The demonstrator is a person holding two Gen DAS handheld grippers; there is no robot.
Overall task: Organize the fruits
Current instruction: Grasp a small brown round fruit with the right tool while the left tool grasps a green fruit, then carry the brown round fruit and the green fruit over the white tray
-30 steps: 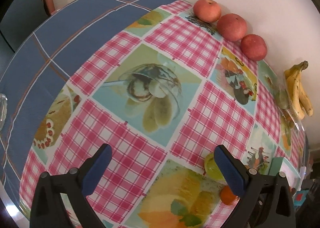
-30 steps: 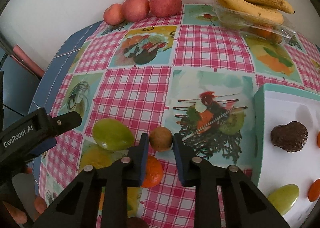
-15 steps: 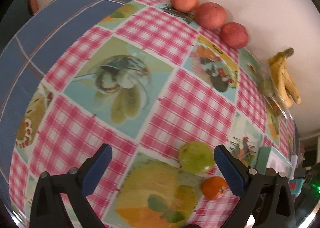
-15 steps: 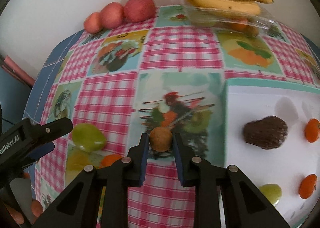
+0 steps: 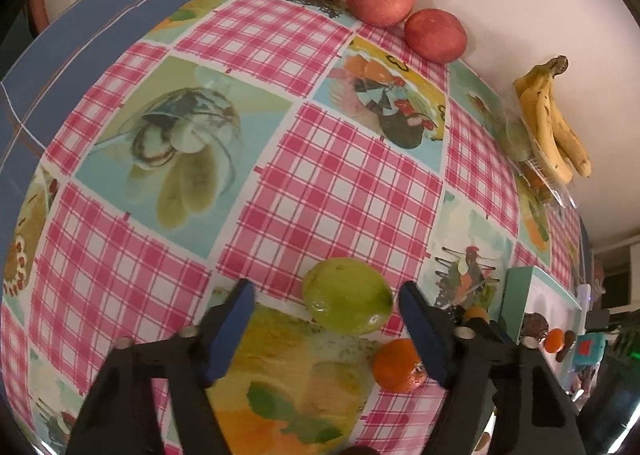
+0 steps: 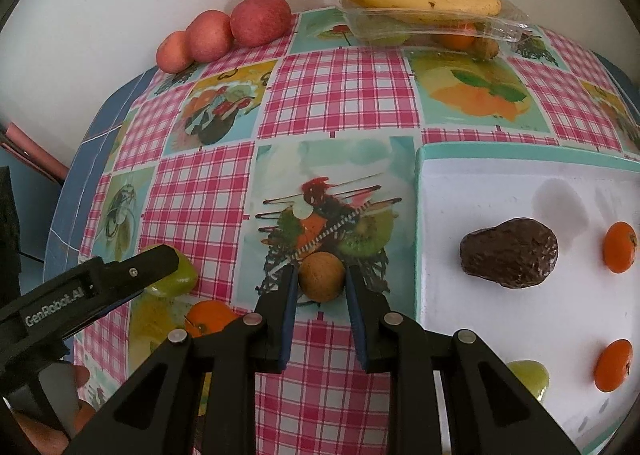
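Bench (image 6: pixel 336 95) under a checked fruit-print cloth, white tray (image 6: pixel 500 319) at its right. Right gripper (image 6: pixel 321 279), clamped on a small round brown fruit (image 6: pixel 321 276), hangs just left of the tray rim; the fruit, near-spherical, shows no clear long axis. Left gripper (image 5: pixel 326 321), jaws wide apart, flanks a green mango (image 5: pixel 347 296) whose long axis runs across the opening. Risk: the smooth ball could roll from the pads, or the mango could nudge the nearby tangerine (image 5: pixel 398 365).

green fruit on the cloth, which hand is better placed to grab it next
Left. Its open tongs already straddle the green fruit, with nothing held. The right tongs are shut on the small brown fruit, near the white tray.
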